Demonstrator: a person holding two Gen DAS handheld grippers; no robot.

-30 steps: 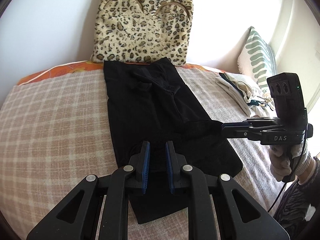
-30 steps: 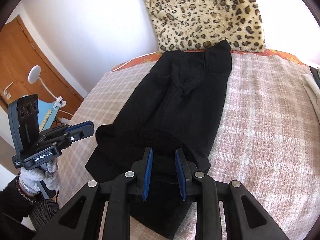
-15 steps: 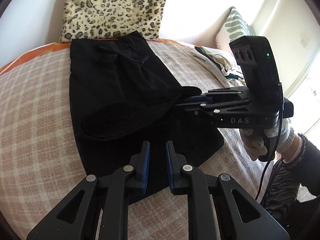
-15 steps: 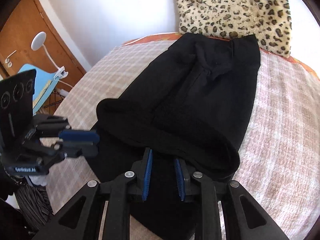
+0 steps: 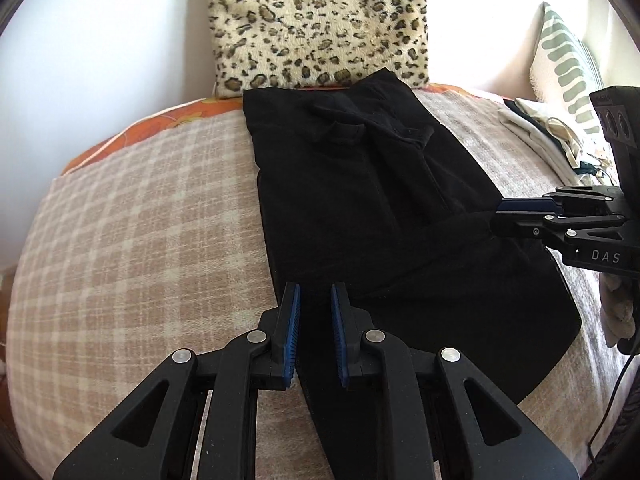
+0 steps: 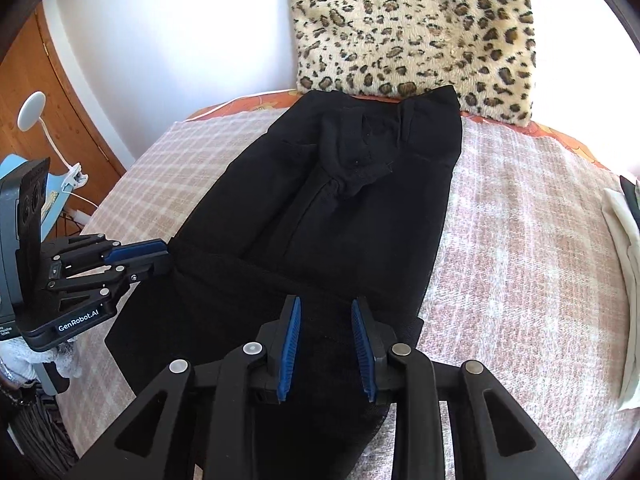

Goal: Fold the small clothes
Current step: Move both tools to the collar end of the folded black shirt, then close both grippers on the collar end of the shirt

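While one pair of black trousers (image 5: pixel 360 200) is spread on the bed (image 5: pixel 132 216), its folded hem is clamped by both claws, left (image 5: pixel 314 334) and right (image 6: pixel 326 346).

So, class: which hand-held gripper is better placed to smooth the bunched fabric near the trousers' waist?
Right hand-held gripper, probably: the bunched fabric sits toward the black trousers' edge it grips; the left hand-held gripper holds the opposite edge.

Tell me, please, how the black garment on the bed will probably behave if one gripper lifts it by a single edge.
The black garment will likely hang limp: it lies flat with soft creases near its top. Its folded-over lower part sags between the left gripper and right gripper, so it probably unfolds if released. On the checked blanket it would likely drag and bunch, not slide.
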